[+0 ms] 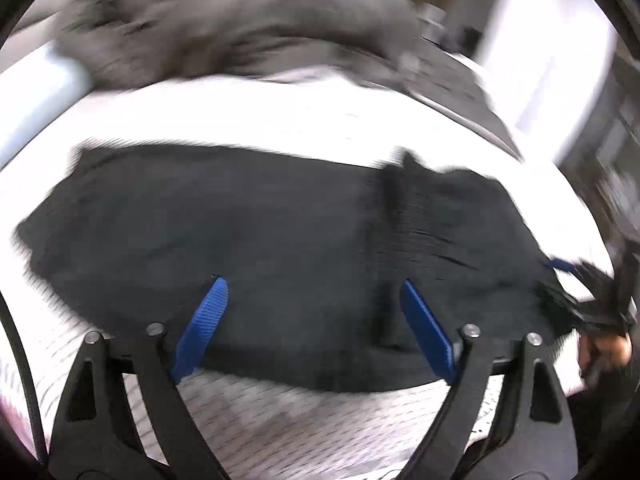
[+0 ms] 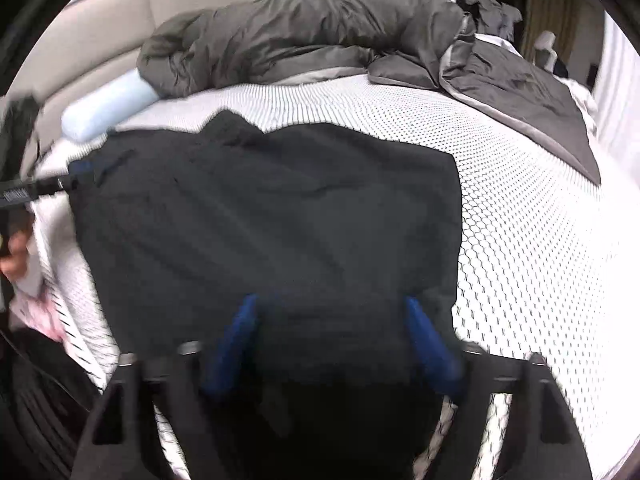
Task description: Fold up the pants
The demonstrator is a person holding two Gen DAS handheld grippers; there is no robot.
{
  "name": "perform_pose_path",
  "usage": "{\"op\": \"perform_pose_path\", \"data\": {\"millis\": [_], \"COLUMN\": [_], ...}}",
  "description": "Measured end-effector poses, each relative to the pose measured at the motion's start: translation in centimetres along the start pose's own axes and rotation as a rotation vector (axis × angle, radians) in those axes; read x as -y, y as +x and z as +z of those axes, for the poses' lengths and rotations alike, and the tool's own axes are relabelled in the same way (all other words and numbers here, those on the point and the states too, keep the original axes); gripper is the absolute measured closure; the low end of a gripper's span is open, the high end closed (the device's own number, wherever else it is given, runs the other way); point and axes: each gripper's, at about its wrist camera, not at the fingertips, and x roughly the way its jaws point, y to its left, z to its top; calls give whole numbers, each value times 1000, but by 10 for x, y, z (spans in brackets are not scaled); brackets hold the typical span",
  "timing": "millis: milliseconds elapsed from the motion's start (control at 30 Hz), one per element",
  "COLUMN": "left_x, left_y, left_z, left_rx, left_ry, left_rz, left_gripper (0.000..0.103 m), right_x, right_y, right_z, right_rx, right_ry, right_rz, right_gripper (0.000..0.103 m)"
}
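While the dark pants point(image 2: 264, 216) lie flat as a doubled rectangle on the white dotted mattress point(image 2: 520, 240), apparently just laid down after a fold, both tools hang above the near edge with nothing gripped. Blue pads of the right gripper point(image 2: 332, 344) stand wide apart over the cloth, as do those of the left gripper point(image 1: 316, 320). Beyond, a grey duvet point(image 2: 304, 36) is bunched at the far side, clear of the work. Blur smears the left view; layer count stays unreadable.
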Motion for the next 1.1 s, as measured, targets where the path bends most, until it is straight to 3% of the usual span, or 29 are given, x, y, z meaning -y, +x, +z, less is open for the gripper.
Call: {"op": "perform_pose_path", "data": {"millis": [133, 267, 333, 467, 500, 567, 600, 633, 700, 800, 867, 1000, 1100], "left_x": [-61, -112, -124, -143, -148, -154, -156, -158, -152, -111, -66, 49, 142], "left_y": [-12, -14, -13, 4, 6, 8, 9, 8, -4, -35, -55, -84, -80], "left_z": [-9, -26, -27, -15, -10, -3, 0, 2, 4, 21, 38, 63, 63], "left_rx": [1, 15, 39, 33, 47, 71, 73, 84, 147, 234, 281, 310, 265], "left_ry": [-241, -473, -522, -608, -627, -642, -642, -637, -612, -473, -351, -114, 76], "left_rz": [51, -37, -70, -40, -24, 54, 93, 117, 130, 148, 108, -86, -248], "left_gripper": [15, 15, 15, 18, 24, 55, 83, 95, 100, 102, 102, 102, 99], "right_x": [4, 10, 15, 17, 17, 18, 19, 19, 20, 25, 30, 42, 56], "right_y": [-19, -25, -24, -42, -45, -51, -51, -49, -41, -33, -34, -36, -39], "right_z": [15, 18, 17, 10, 8, 3, 1, -1, -2, -1, 2, 4, 2], "right_rx": [36, 106, 98, 132, 139, 167, 168, 158, 131, 105, 112, 129, 123], "right_ry": [19, 30, 47, 45, 43, 41, 40, 40, 31, 42, 57, 83, 109], "right_rz": [32, 89, 95, 108, 106, 117, 121, 117, 92, 78, 77, 59, 32], "right_gripper": [9, 9, 9, 9, 9, 9, 9, 9, 9, 9, 9, 9, 9]}}
